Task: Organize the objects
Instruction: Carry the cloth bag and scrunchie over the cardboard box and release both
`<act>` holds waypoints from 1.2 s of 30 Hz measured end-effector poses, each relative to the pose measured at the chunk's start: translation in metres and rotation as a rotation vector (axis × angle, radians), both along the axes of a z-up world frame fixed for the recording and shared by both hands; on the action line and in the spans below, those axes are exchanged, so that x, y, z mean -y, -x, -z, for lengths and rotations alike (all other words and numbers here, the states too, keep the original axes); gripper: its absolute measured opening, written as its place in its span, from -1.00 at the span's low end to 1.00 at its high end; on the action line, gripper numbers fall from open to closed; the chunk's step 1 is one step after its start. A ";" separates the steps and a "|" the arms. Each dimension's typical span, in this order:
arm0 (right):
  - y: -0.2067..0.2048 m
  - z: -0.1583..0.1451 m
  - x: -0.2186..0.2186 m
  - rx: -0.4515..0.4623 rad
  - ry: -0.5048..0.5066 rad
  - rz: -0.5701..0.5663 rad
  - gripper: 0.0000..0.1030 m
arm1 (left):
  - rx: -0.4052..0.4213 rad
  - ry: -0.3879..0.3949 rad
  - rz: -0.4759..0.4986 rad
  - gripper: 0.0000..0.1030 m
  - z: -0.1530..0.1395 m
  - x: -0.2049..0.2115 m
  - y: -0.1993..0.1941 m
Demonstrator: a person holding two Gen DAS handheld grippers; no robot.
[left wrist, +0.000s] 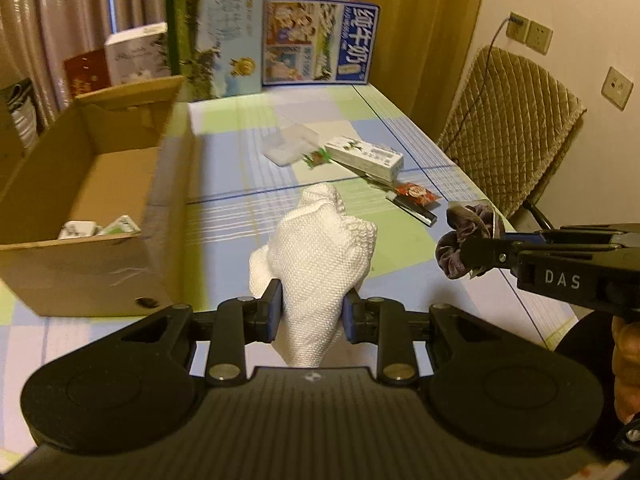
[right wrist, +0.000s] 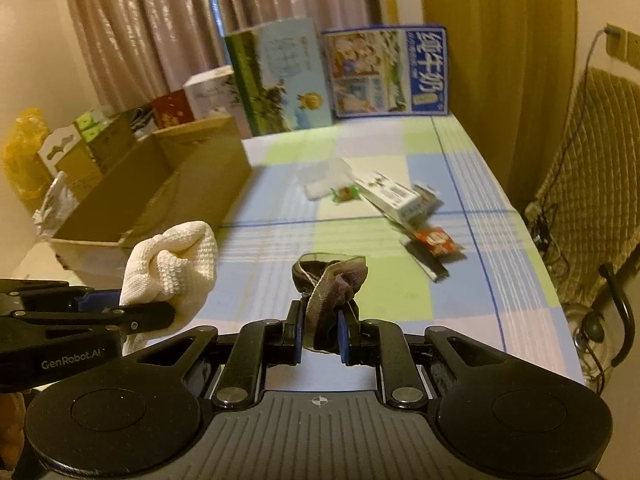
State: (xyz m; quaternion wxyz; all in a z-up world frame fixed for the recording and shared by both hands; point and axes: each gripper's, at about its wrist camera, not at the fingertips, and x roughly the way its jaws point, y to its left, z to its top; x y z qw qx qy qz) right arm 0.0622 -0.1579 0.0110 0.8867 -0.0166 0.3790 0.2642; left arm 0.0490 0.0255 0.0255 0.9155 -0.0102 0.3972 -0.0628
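From the left wrist view, the left gripper is clamped on a white knitted cloth, which bunches up above the blue pads and hangs down below them, lifted off the checked tablecloth. To the left stands an open cardboard box; only a corner of its floor shows, with a couple of small white and green cartons whose print I cannot read. At the right edge the right gripper comes in side-on, closed on a dark purple scrunchie; the hand behind it is mostly cut off. Farther along the table lie a clear plastic packet, a white carton, a red sachet and a black stick-like thing I cannot identify.

From the right wrist view, the right gripper pinches the scrunchie between narrow jaws, its lower part hidden behind the fingers. The left gripper shows at the left with the cloth, beside the near corner of the box. The far items are blurred here.
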 end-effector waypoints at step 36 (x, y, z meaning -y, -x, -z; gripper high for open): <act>0.042 -0.029 -0.105 0.068 0.003 -0.226 -0.73 | 0.074 -0.028 -0.212 -0.52 -0.048 -0.100 0.061</act>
